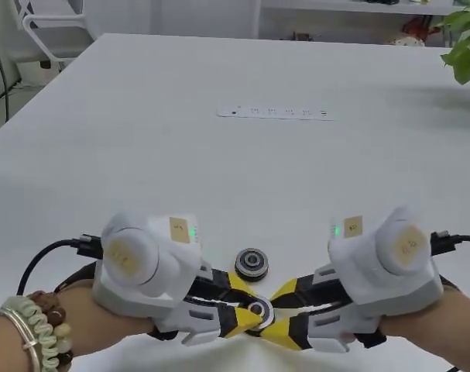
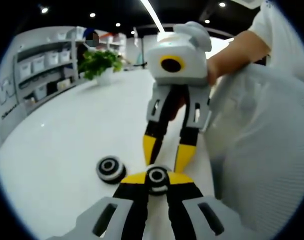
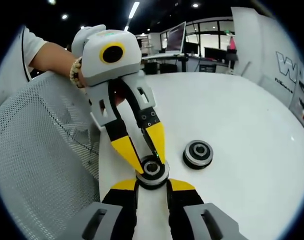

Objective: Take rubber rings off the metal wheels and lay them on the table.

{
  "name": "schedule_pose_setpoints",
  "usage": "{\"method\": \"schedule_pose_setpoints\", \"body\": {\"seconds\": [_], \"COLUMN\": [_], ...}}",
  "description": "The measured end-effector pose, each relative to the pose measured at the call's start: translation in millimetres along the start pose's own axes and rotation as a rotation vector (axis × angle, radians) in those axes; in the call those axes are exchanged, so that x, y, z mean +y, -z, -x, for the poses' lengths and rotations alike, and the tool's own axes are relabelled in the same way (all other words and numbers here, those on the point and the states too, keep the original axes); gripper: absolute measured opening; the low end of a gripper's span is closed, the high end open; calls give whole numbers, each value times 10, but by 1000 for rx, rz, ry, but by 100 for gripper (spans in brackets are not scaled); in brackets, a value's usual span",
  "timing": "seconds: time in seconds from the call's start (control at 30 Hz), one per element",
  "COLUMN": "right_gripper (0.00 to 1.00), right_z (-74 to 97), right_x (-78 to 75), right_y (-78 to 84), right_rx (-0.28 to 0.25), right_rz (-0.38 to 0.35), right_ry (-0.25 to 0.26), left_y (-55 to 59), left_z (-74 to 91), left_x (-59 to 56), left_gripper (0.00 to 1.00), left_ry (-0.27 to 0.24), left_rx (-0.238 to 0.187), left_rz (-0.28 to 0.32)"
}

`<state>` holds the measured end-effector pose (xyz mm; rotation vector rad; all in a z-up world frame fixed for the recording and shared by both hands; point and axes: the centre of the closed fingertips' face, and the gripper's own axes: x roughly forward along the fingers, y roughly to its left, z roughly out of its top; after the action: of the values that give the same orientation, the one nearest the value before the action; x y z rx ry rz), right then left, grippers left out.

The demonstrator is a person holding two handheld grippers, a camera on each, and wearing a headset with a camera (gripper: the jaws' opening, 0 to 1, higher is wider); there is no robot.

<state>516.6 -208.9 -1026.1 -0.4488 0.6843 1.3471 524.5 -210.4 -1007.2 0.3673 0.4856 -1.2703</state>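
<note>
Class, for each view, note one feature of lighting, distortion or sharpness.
Head view: even light, white table nearly shadowless, far end soft. Left gripper view: fisheye bends the shelves; nearer wheel slightly blurred. Right gripper view: sharper; ceiling lights blown out; spare wheel crisp.

Table (image 1: 235,170) plain white. Lower wheel (image 1: 256,311) & upper wheel (image 1: 252,263), btm centre: silver metal w/ black ring bands, concentric. Left gripper (image 1: 242,311) & right gripper (image 1: 275,312): white-grey shells, black arms, yellow fingers (image 1: 279,332), green LED each, pale yellow stickers. Power strip (image 1: 273,113) white, upper centre. Plant (image 1: 465,46) green, upper right. Bracelets (image 1: 33,329) beige & brown beads, lower left.
</note>
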Motion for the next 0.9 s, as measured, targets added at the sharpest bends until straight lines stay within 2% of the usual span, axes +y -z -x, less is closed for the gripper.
{"method": "schedule_pose_setpoints", "body": {"seconds": [0.37,0.47,0.7,0.87,0.9], "right_gripper": [12,7,2,0,0], "right_z": [34,39,47,66,78], "right_x": [-7,-25,-45,-94,-98], "right_y": [38,61,61,68,68], "right_rx": [12,22,31,36,36], "right_rz": [-16,-3,3,-58,-102], "right_ry": [-6,1,14,36,41], "left_y": [-4,-5,-6,-3,-3], "left_z": [5,6,6,6,5], "left_x": [-5,-6,-6,7,7], "left_gripper": [14,14,14,14,14], "left_ry": [-2,-1,0,-6,-6], "left_rx": [-1,-4,-12,-12,-11], "left_rz": [-2,-1,3,1,1]}}
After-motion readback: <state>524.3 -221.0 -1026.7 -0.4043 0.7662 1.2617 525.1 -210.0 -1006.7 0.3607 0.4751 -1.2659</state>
